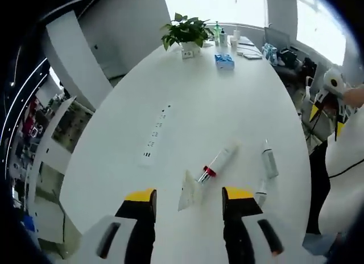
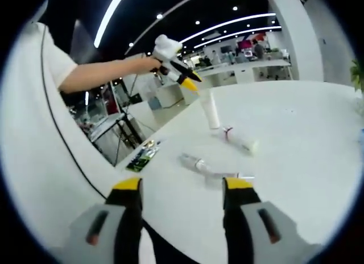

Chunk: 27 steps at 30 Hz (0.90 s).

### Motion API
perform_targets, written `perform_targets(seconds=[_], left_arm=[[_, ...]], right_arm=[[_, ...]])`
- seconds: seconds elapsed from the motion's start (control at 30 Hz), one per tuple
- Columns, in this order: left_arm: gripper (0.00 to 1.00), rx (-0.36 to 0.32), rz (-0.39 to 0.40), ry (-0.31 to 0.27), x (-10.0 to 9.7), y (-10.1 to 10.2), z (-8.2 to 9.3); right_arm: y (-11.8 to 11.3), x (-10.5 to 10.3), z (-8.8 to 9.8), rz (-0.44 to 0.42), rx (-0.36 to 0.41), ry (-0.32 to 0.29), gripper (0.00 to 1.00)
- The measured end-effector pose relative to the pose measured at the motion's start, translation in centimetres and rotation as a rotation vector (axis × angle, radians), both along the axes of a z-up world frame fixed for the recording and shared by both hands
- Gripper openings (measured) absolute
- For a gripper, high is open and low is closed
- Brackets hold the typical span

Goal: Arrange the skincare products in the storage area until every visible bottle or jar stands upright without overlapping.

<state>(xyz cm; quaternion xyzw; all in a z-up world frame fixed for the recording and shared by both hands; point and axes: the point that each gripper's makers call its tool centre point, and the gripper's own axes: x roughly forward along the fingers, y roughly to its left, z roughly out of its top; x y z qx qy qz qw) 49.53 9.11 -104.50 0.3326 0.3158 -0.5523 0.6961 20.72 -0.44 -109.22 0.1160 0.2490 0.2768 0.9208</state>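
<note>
From my left gripper [image 1: 189,197] I look down a long white oval table [image 1: 187,104]; its yellow-tipped jaws stand spread apart with nothing between them, hovering over the near edge. Just beyond the jaws lie the skincare products, all on their sides: a flat translucent white tube [image 1: 189,189] between the jaw tips, a slim white tube with a red band [image 1: 218,161] touching its far end and angled away, a clear bottle with a grey cap [image 1: 269,160] off to the right, and a small clear vial [image 1: 261,190] just beside the right jaw. A recessed white socket strip [image 1: 154,136] sits to the left, and at the far end a green potted plant [image 1: 186,32] and a blue box [image 1: 224,61]. From my right gripper [image 2: 182,187], also released and empty, I see the same table edge from the other side, with the clear bottle nearest, the red-banded tube beyond it and the white tube farther still, under the other gripper's yellow tips. A person's hand [image 2: 149,62] holds that gripper above the table.
</note>
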Motion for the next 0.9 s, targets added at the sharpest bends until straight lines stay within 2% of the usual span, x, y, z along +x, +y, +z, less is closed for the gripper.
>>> perform_targets(seconds=[0.1,0.23,0.27,0.33,0.37,0.47,0.57,0.63,0.67,0.7,0.73,0.83,0.9], left_arm=[[0.51,-0.099,0.066,0.012,-0.7,0.9,1.7],[0.52,-0.271,0.129,0.029,-2.3,1.6,4.4],[0.52,-0.336,0.157,0.043,-3.0,1.8,5.3],[0.53,-0.456,0.205,0.122,-4.6,1.9,6.4],[0.59,-0.519,0.233,0.134,-5.0,2.0,7.0],[0.82,-0.630,0.324,0.106,-5.7,3.0,7.6],[0.77,-0.632,0.393,0.155,-7.3,4.2,6.3],[0.76,-0.641,0.407,0.162,-8.2,4.7,5.4],[0.75,-0.626,0.435,0.209,-9.1,5.0,4.6],[0.74,-0.612,0.436,0.228,-9.4,5.0,4.2],[0.74,-0.595,0.466,0.259,-10.2,5.3,3.3],[0.66,-0.601,0.477,0.302,-11.7,5.5,2.3],[0.60,-0.614,0.480,0.308,-12.2,5.5,2.1]], right_arm=[[0.1,1.1,-0.1,0.017,0.012,-0.007,0.58],[0.0,2.8,-0.2,0.031,0.022,-0.026,0.63],[0.0,3.4,-0.1,0.037,0.034,-0.037,0.63],[-0.1,4.7,0.1,0.037,0.058,-0.067,0.65],[-0.1,5.1,0.2,0.037,0.069,-0.076,0.66],[-0.2,6.7,0.8,0.033,0.107,-0.134,0.71],[0.0,7.6,1.1,0.055,0.133,-0.161,0.68],[0.4,7.9,0.7,0.085,0.138,-0.138,0.63],[0.6,8.0,0.4,0.102,0.131,-0.136,0.62],[0.7,8.1,0.4,0.107,0.132,-0.134,0.61],[1.1,7.7,-0.3,0.141,0.142,-0.082,0.59],[1.6,8.1,-1.0,0.176,0.121,-0.091,0.53],[1.8,8.3,-1.4,0.196,0.113,-0.083,0.53]])
